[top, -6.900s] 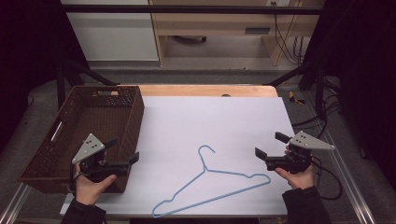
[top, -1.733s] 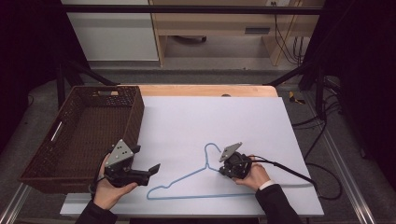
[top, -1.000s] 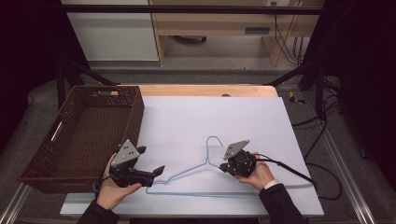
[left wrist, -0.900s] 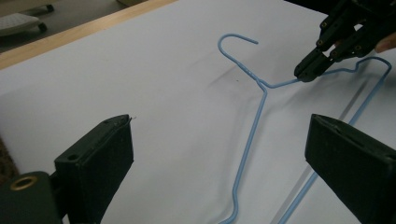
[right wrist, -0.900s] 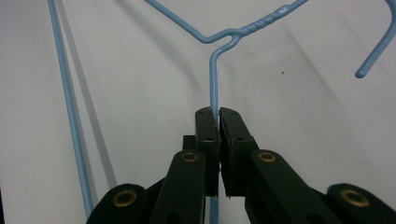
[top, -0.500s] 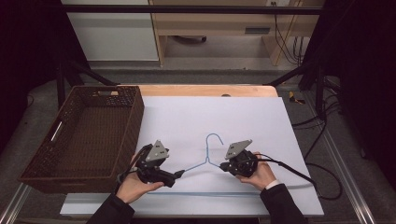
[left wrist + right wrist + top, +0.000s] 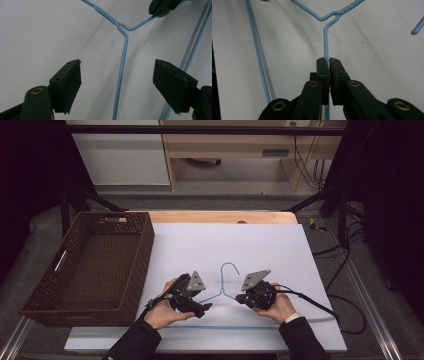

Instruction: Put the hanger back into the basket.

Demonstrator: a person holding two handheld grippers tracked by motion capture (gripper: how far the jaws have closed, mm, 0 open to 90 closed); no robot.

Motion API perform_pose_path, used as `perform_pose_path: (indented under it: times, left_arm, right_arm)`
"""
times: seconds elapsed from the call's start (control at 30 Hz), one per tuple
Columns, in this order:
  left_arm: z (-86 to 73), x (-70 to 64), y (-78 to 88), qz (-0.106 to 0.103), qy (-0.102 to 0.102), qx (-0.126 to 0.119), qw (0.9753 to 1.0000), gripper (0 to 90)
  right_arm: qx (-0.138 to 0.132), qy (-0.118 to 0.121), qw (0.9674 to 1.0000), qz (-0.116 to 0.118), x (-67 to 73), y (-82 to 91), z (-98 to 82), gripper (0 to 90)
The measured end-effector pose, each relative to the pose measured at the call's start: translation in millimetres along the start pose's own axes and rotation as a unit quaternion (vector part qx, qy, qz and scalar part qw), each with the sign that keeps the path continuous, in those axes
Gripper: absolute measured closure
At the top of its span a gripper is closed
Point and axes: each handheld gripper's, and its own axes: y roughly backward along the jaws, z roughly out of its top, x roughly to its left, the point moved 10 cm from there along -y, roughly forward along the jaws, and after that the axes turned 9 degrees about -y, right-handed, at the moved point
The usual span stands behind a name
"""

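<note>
Item: thin blue wire coat hanger, flat on white tabletop, near front edge; my right gripper jaws clamped on right shoulder wire, likely pinning it steady; my left gripper jaws wide apart, straddling left shoulder wire, untouched, apparently lined up for second grip; dark woven wicker basket beside, left.

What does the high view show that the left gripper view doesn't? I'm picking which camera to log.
The high view alone shows the wicker basket, the hanger's hook, both hands, and the table's wooden far edge. The left gripper view alone shows up close that the left hand-held gripper stands open, one hanger arm running between its jaws. Both share the blue wire hanger, the white table surface, and the right hand-held gripper shut on the other hanger arm.
</note>
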Motion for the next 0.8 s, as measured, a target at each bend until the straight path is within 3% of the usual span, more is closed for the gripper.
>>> perform_pose_path:
  times: [0.3,0.37,0.47,0.6,0.8]
  left_arm:
    - [-1.1,-0.2,-20.5,-0.002,-0.034,0.042,0.9985,45.4]
    - [-0.9,-0.5,-22.6,-0.001,-0.037,0.046,0.9982,47.5]
    - [2.0,-4.4,-29.2,-0.002,-0.047,0.054,0.9974,60.4]
    - [3.3,-5.8,-32.1,-0.001,-0.056,0.060,0.9967,70.2]
    - [1.6,-6.9,-32.7,-0.008,-0.065,0.070,0.9954,79.8]
  right_arm:
    - [-0.001,-0.001,1.0000,0.005,1.2,-0.5,0.1,87.6]
    - [0.000,-0.003,1.0000,0.004,1.2,-0.3,-0.1,87.5]
    - [-0.002,0.002,1.0000,0.005,0.5,-0.4,0.4,87.5]
    - [-0.001,0.002,1.0000,0.005,0.5,0.0,0.1,87.5]
    - [0.000,0.002,1.0000,0.006,0.4,0.0,0.1,87.5]
